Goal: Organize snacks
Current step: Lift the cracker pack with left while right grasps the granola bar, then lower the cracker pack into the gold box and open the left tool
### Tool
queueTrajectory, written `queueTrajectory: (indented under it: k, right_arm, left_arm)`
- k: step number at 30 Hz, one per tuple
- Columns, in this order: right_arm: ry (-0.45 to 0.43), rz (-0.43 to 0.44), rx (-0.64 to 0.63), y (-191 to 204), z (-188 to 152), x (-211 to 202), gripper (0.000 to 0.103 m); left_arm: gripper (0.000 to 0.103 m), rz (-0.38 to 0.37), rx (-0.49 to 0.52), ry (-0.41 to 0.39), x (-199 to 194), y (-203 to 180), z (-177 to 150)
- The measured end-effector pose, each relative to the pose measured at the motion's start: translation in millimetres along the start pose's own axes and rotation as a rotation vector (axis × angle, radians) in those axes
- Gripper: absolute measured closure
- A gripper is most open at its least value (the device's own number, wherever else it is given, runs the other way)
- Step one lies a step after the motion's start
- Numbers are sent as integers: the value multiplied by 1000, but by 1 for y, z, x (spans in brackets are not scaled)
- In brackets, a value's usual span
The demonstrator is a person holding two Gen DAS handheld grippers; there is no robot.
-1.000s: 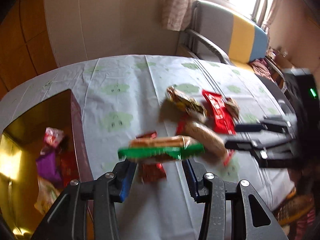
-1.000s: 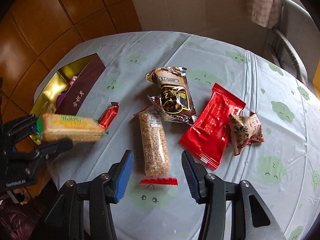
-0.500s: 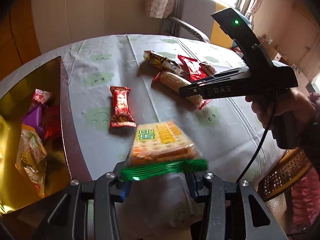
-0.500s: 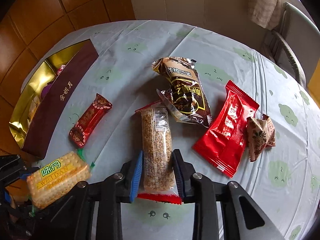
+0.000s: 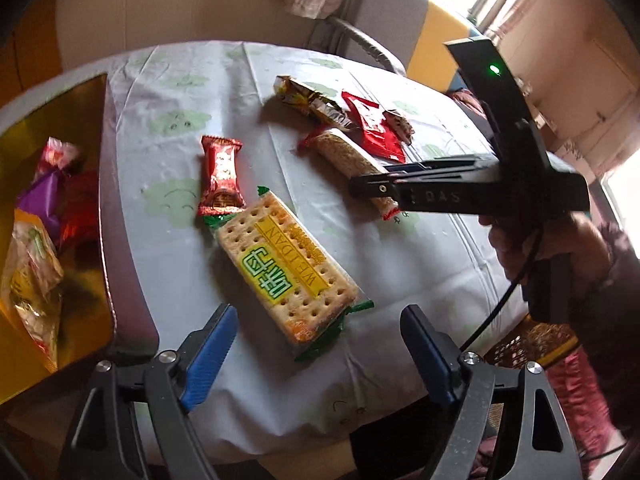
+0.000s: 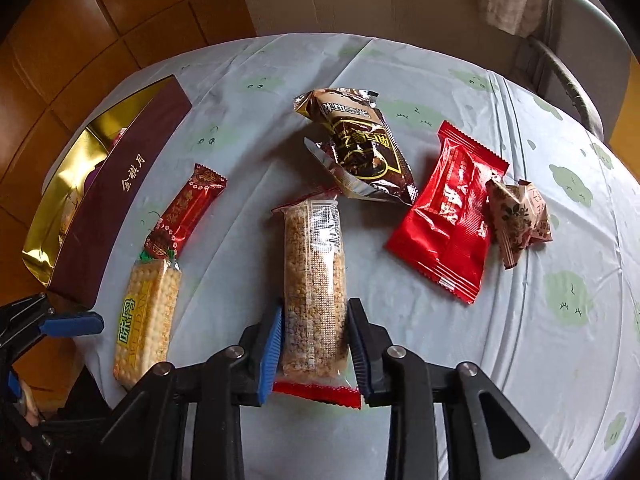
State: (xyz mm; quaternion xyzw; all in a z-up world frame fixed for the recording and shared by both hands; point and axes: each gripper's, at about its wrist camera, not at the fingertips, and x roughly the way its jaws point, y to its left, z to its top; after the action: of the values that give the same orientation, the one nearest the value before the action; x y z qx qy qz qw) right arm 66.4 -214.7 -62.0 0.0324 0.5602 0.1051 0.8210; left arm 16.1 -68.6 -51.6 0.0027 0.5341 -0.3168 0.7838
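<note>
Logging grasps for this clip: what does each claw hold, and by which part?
Right claw grips the grain bar across its near end. Left claw is opening, holding nothing; the cracker pack lies on the table.

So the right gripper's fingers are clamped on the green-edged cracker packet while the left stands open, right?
Not quite. The right gripper grips the clear-wrapped grain bar, as the right wrist view shows. The green-edged cracker packet lies free on the table; the left gripper is opening.

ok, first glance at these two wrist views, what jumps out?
The right gripper is clamped on the near end of the grain bar, mid-table. The cracker pack lies flat on the cloth just ahead of the left gripper, whose jaws are opening with nothing between them. The gold-lined box at the table's left edge already holds snacks.
</note>
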Motion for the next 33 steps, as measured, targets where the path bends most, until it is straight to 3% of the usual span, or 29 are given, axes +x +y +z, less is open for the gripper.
queueTrajectory:
  k: [5, 7, 10, 15, 22, 28, 33]
  right_arm:
    - [-15, 8, 19, -4, -5, -3, 70]
    - [-18, -7, 19, -5, -7, -4, 69]
    - [-23, -30, 20, -7, -8, -7, 67]
    - [-64, -25, 13, -6, 0, -16, 65]
    - [-33, -75, -66, 8, -5, -3, 73]
    - [-55, -18, -1, -6, -11, -6, 72]
    - [-75, -51, -25, -2, -14, -7, 72]
  left_arm:
    - [20, 21, -107, 33, 12, 2, 15]
    - [23, 66, -101, 41, 21, -3, 18]
    - [37, 141, -81, 47, 33, -7, 23]
    - [55, 156, -16, 12, 36, -12, 20]
    - [55, 171, 105, -22, 30, -23, 4]
    - [55, 141, 79, -60, 18, -15, 0]
    - [55, 98, 61, -129, -4, -16, 5]
